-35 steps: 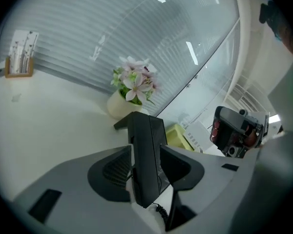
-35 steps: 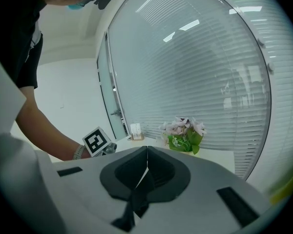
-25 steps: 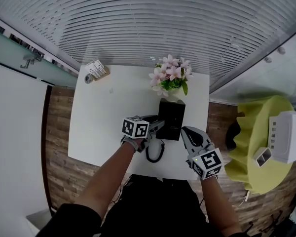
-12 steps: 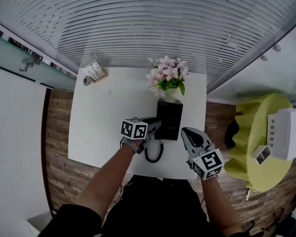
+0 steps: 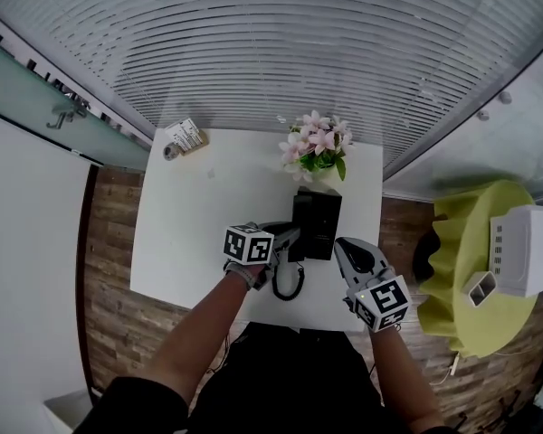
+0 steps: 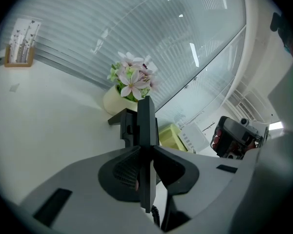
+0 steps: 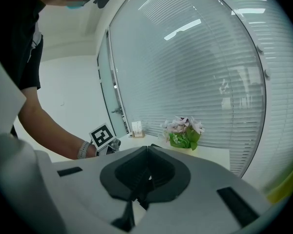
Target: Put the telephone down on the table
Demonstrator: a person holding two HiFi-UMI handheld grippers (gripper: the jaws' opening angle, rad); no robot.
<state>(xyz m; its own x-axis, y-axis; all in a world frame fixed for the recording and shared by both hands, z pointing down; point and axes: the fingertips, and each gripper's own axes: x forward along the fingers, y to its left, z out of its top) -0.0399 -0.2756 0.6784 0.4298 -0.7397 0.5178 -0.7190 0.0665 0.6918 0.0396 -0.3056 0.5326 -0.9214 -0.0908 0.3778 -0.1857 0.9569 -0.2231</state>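
Note:
The black telephone base (image 5: 317,224) stands on the white table (image 5: 199,224), just before the flower pot. My left gripper (image 5: 285,236) is at the base's left side, and its jaws are closing. In the left gripper view the black handset (image 6: 146,121) stands edge-on between the left gripper's (image 6: 146,149) jaws, and both pads touch it. The coiled cord (image 5: 288,283) hangs in a loop toward the table's near edge. My right gripper (image 5: 348,247) hovers right of the phone, near the front edge. Its jaws (image 7: 146,147) are shut with nothing between them.
A pot of pink flowers (image 5: 319,145) stands behind the phone by the blinds. A small card holder (image 5: 185,136) sits at the table's far left corner. A yellow round table (image 5: 466,260) with a white appliance (image 5: 529,251) is off to the right. Wooden floor surrounds the table.
The head view has shifted a little. My left gripper has stayed at the handset beside the base, and my right gripper has kept its place.

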